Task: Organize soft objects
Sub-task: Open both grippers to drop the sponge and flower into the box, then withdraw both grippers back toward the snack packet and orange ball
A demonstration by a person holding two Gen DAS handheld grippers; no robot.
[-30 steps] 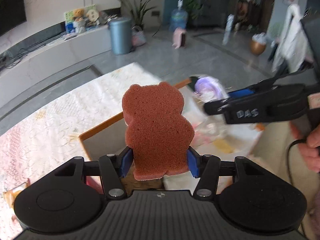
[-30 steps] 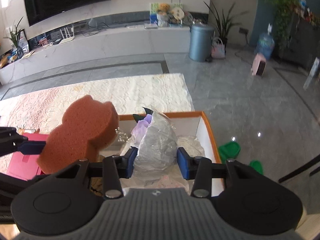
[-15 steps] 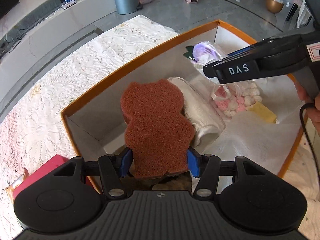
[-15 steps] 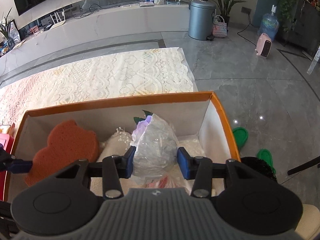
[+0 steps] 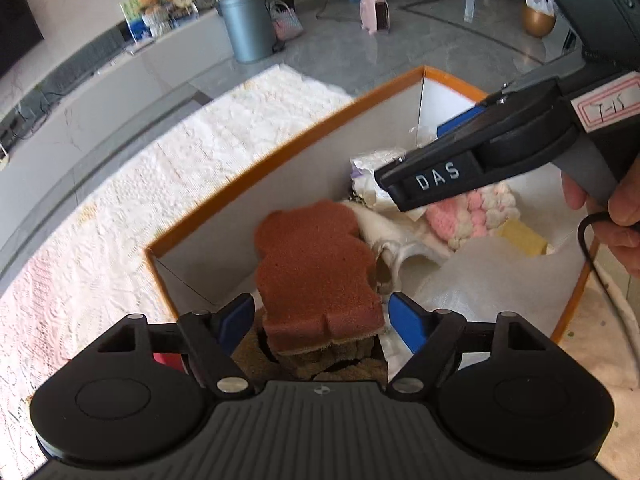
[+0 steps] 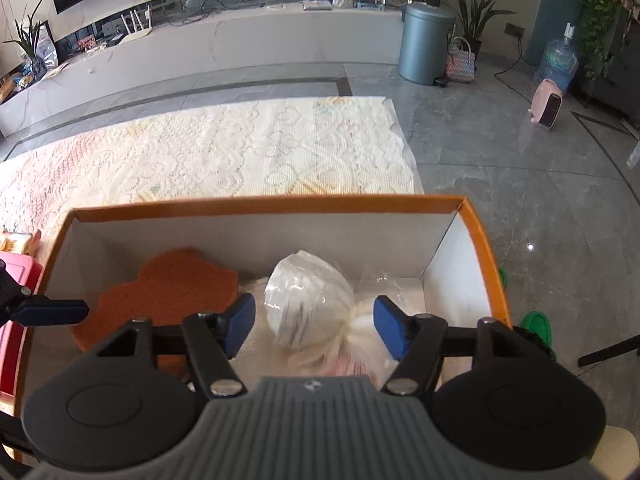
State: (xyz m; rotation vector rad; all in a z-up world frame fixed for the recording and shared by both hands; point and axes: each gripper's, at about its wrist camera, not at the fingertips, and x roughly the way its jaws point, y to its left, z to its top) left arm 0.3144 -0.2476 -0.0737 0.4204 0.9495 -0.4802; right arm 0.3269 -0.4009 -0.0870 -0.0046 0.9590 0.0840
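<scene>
Both grippers stand spread over the orange-rimmed white cardboard box (image 6: 482, 240). The left gripper (image 5: 320, 318) frames the brown bear-shaped sponge (image 5: 316, 268) at frame centre, lying loose atop other sponges; the right gripper (image 6: 314, 326) frames the clear plastic-wrapped bundle (image 6: 308, 300). Withdrawing carelessly, a finger could snag the sponge and drag it out.

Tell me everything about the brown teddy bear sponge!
The bear-shaped sponge is reddish-brown, porous foam with round ears, with a thin tan layer underneath. It lies tilted inside the orange-rimmed box, at its left end, resting on darker brown sponges and leaning against a white rolled cloth. The left gripper is open around its feet, with gaps on both sides.
</scene>
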